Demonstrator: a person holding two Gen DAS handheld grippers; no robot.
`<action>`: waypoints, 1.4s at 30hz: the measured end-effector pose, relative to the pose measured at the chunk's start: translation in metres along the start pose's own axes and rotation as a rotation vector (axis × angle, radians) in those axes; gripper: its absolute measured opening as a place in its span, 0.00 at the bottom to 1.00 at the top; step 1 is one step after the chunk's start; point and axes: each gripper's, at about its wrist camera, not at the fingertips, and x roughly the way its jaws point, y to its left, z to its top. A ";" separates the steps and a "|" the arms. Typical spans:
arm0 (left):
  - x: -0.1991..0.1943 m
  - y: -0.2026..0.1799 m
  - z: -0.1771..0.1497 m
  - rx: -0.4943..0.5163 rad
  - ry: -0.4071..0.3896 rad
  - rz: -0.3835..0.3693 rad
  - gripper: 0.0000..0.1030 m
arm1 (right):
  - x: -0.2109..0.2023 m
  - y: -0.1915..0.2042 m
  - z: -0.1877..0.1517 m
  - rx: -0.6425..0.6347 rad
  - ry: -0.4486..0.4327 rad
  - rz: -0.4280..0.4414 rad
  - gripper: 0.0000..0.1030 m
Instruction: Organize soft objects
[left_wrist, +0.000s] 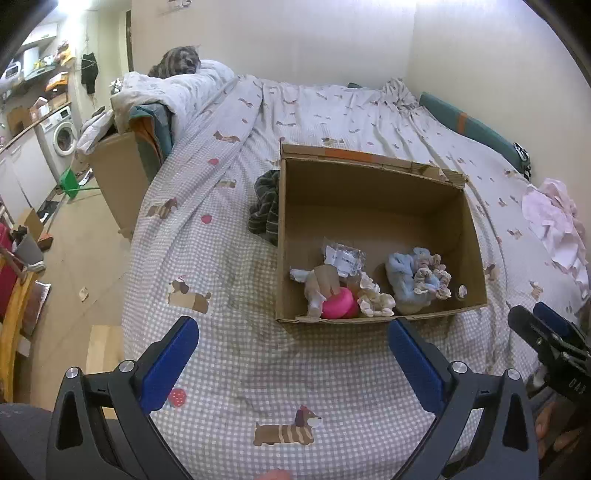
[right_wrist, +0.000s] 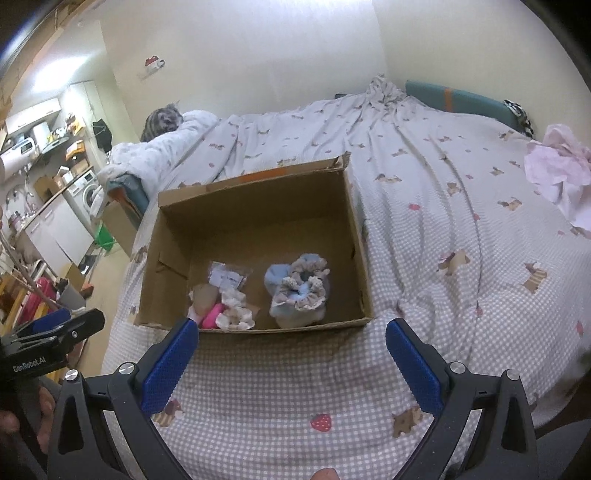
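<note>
Inside one cardboard box (left_wrist: 373, 206) on the bed (left_wrist: 332, 369) lie one pink ball (left_wrist: 338, 304), one blue frilled bundle (right_wrist: 297, 291), one cream frilled cloth (left_wrist: 373, 297) and one plastic packet (left_wrist: 343, 256). Both the left gripper (left_wrist: 291, 365) and right gripper (right_wrist: 291, 363) stand wide apart, empty.

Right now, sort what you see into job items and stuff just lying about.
Job:
cardboard box
blue frilled cloth bundle
cream scrunchie
pink item
striped dark cloth
pink garment

Lying about:
washing machine
green dustpan
teal cushion
</note>
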 end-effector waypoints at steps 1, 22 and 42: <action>0.000 -0.001 -0.001 0.004 -0.002 0.003 0.99 | 0.001 0.002 -0.001 -0.007 0.002 0.001 1.00; 0.000 -0.004 -0.002 0.012 -0.015 0.015 0.99 | 0.005 0.012 -0.004 -0.032 0.015 0.009 1.00; -0.003 -0.001 -0.002 0.001 -0.023 0.030 0.99 | 0.004 0.012 -0.004 -0.030 0.010 0.016 1.00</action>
